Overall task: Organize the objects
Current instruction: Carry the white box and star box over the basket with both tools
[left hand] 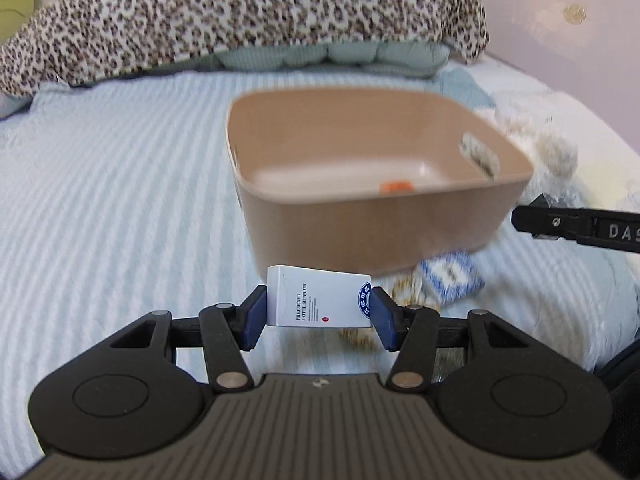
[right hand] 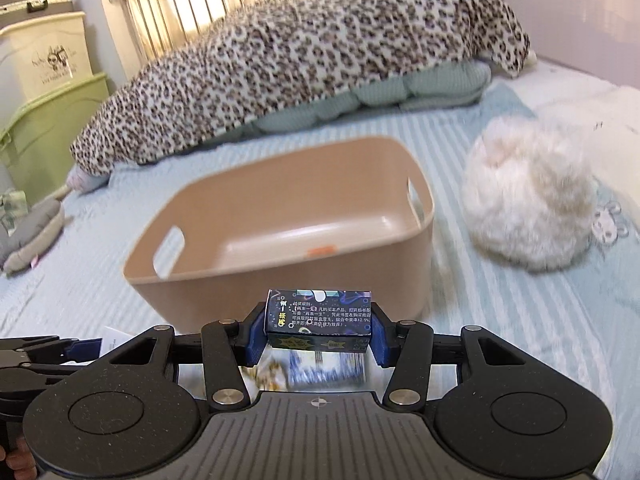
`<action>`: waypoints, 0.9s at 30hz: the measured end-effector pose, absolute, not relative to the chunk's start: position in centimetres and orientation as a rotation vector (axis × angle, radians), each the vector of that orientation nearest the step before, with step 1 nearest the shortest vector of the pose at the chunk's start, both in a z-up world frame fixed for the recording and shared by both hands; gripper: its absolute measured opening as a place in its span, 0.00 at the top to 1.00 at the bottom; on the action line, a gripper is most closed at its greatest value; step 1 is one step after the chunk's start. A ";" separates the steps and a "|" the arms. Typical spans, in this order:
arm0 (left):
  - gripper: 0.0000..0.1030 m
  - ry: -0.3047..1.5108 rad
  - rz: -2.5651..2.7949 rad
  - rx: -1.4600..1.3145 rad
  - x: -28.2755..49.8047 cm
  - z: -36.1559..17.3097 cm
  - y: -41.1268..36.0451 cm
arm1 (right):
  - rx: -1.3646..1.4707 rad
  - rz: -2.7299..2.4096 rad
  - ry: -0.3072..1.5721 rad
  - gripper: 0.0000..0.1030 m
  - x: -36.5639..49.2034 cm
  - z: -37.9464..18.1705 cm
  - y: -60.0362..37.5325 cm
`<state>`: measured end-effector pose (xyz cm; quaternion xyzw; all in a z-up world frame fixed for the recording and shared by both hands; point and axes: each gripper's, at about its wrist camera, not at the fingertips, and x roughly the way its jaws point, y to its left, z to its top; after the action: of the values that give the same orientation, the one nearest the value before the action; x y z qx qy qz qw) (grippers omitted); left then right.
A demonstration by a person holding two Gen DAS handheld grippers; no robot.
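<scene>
Left gripper (left hand: 319, 307): I see it clamped on white box (left hand: 316, 300).
Right gripper (right hand: 319, 330): clamped on dark box (right hand: 320, 316).
Beige bin (left hand: 360, 220): 12 o'clock of both, on striped bed (left hand: 120, 200).
Blue packet (left hand: 450, 276): 2 o'clock of my left grip.

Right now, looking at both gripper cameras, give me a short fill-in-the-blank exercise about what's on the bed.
1. The left gripper holds a small ____ box.
2. The right gripper holds a ____ box.
3. The tan bin sits on the ____.
4. Draped over the pillows is a ____-print blanket.

Missing words: white; dark; bed; leopard
</scene>
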<state>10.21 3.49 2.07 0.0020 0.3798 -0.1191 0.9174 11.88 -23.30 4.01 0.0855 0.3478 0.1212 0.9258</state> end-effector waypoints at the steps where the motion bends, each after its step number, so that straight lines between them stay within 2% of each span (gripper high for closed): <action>1: 0.46 0.764 -0.244 0.003 10.3 2.7 3.5 | 0.175 0.249 0.703 0.54 12.1 4.4 -23.3; 8: 0.46 0.647 -0.231 0.003 12.5 7.0 2.6 | 0.171 0.233 0.633 0.54 14.5 7.2 -23.2; 14: 0.46 0.592 -0.202 0.038 15.6 8.7 0.9 | 0.151 0.217 0.615 0.54 17.2 8.0 -22.8; 27: 0.46 0.719 -0.154 0.110 21.6 4.4 -1.3 | 0.085 0.153 0.704 0.54 22.0 5.0 -21.7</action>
<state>21.57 -1.31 4.40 0.0539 0.3513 -0.0750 0.9317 22.00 -21.74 5.00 0.0413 0.3442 0.0750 0.9350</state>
